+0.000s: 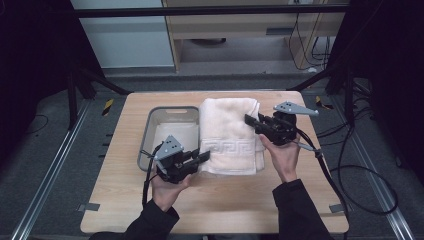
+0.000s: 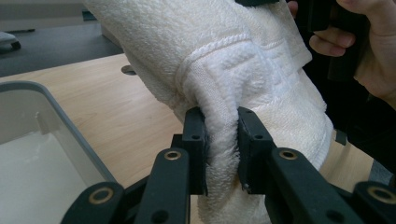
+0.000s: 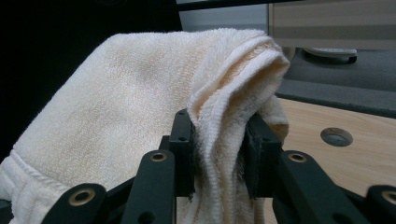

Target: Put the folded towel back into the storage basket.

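A folded cream towel (image 1: 231, 135) with a woven key-pattern band lies across the middle of the wooden table (image 1: 125, 200). My left gripper (image 1: 204, 157) bites its near left edge, and in the left gripper view the thick folded towel (image 2: 243, 65) is squeezed between the two black pads (image 2: 194, 149). My right gripper (image 1: 250, 120) is shut on the towel's right side. The right gripper view has a bunched fold of the towel (image 3: 140, 107) pinched between its pads (image 3: 182, 140). Both grippers hold the towel a little off the tabletop.
A grey plastic bin (image 1: 165, 112) with a pale lining stands on the table just left of the towel, close to my left gripper. A round cable hole (image 3: 336, 136) sits in the tabletop. Cables trail over the floor at the right.
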Demonstrator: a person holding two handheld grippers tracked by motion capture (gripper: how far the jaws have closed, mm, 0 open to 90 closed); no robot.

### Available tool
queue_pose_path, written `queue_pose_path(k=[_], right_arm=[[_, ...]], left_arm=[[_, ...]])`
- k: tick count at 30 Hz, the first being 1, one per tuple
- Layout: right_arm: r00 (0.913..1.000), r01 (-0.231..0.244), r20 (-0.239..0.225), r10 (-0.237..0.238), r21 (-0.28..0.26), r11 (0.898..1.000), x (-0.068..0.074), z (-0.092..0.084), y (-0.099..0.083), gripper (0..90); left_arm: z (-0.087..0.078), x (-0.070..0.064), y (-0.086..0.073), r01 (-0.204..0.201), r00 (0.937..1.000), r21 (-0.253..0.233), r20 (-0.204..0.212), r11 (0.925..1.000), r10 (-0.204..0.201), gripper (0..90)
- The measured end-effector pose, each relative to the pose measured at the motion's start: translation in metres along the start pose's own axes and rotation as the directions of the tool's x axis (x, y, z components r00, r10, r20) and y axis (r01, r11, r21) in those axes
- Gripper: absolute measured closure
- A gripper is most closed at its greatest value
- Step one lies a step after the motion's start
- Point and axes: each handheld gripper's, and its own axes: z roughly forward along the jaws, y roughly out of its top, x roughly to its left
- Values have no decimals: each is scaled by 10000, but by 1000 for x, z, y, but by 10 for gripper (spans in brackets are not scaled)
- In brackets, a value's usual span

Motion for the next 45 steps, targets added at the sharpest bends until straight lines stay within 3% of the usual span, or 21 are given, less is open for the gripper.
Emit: queue_pose_path(k=[23, 45], right_arm=[[9992, 319, -225, -322, -136, 9994, 30, 29, 20, 688], [9962, 760, -419, -767, -185, 9969, 63, 60, 37, 687]], left_arm=[[-32, 24, 5, 159, 9981, -411, -591, 9990, -184, 749], [-63, 47, 5, 404, 9918, -768, -1179, 9962, -493, 750]])
